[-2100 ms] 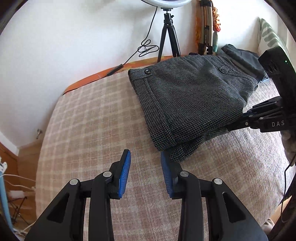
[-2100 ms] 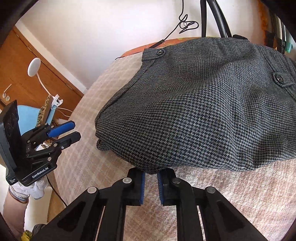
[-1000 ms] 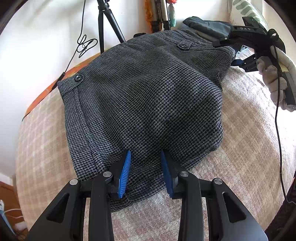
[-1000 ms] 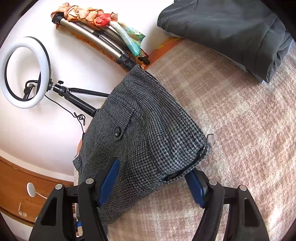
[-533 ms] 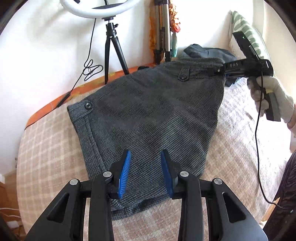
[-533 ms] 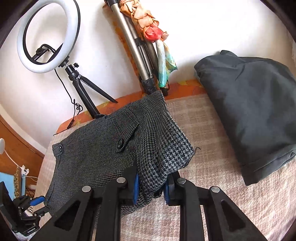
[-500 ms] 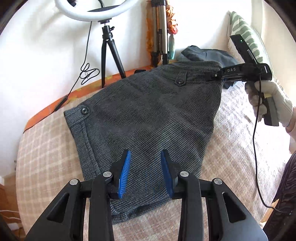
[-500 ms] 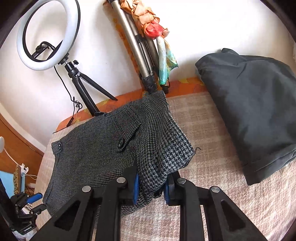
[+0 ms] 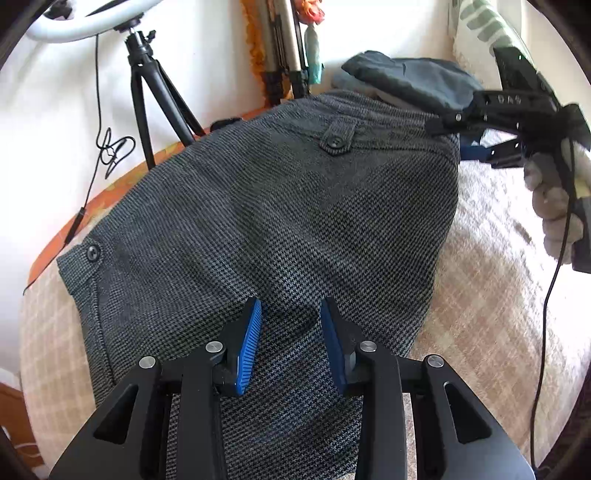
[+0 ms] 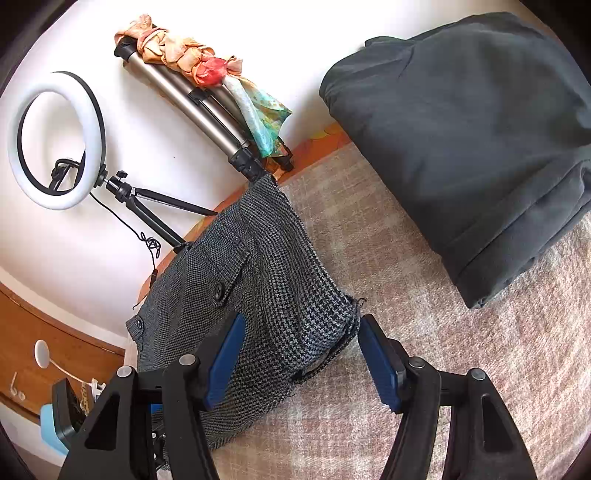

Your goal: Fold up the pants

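The grey houndstooth pants (image 9: 288, 221) lie folded on the checked bed cover (image 9: 491, 280). My left gripper (image 9: 290, 343) is open, its blue pads just over the near edge of the pants. My right gripper (image 10: 299, 358) is open wide around the far corner of the pants (image 10: 266, 295), not gripping it. It also shows in the left wrist view (image 9: 465, 140) at the pants' far right corner, jaws apart.
A folded dark garment (image 10: 472, 147) lies on the bed cover (image 10: 424, 332) to the right. A ring light on a tripod (image 10: 55, 140) and a folded tripod with a scarf (image 10: 207, 92) stand against the white wall. A striped pillow (image 9: 476, 26) is at far right.
My right gripper was shut on the pants' corner and has opened wide, letting it go. My left gripper has moved closer over the pants, still open.
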Available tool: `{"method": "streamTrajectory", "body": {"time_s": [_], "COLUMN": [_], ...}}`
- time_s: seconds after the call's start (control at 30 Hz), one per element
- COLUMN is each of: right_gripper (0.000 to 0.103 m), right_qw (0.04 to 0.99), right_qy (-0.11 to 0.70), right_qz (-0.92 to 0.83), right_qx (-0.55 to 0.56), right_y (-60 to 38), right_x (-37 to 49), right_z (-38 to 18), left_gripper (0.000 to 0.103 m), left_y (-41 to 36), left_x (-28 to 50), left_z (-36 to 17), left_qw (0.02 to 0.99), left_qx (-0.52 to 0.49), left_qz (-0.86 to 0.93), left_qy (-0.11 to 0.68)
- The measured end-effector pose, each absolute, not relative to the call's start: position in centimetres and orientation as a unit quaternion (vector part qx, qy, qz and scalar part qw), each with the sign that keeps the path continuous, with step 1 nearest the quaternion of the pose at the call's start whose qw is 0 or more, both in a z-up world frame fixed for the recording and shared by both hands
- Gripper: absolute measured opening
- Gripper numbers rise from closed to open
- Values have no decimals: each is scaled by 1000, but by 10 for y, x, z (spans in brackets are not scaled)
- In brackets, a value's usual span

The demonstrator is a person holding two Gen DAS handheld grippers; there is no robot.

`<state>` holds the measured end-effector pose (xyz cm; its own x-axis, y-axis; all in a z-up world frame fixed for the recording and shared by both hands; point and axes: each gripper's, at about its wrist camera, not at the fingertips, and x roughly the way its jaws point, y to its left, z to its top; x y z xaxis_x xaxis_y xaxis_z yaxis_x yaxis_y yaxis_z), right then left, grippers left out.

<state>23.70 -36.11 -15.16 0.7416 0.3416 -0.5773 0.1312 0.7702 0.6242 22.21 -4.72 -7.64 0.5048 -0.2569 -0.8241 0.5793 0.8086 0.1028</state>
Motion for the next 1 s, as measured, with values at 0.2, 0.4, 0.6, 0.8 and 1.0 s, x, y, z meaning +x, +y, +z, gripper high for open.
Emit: {"method": "streamTrajectory", "body": {"time_s": [0.2,0.4,0.6,0.8,1.0], "right_gripper": [50,52,25,15,10], "right_qw": [851,839,846,891,923], "right_qy": [353,343,337,320,304], "right_qz": [84,83,82,75,73], "right_qx": [379,414,405,314,226], "right_y": [-364,-370,-364,-346,-322], "right_x": [251,255,266,260,254], "right_z": [-164,-170,-164,-129,-98], "left_gripper": [32,32,31,31,31], "left_y": [-54,-65,-65,-69,-91], "left_x": [250,266,261,278,296], "left_z": [-54,-92,-104,-82,-105], "left_qw": [866,851,852,873,863], "left_qx": [214,243,253,208,213], "left_qz": [-206,-186,-183,-182,-175], "left_qy": [403,426,421,402,423]}}
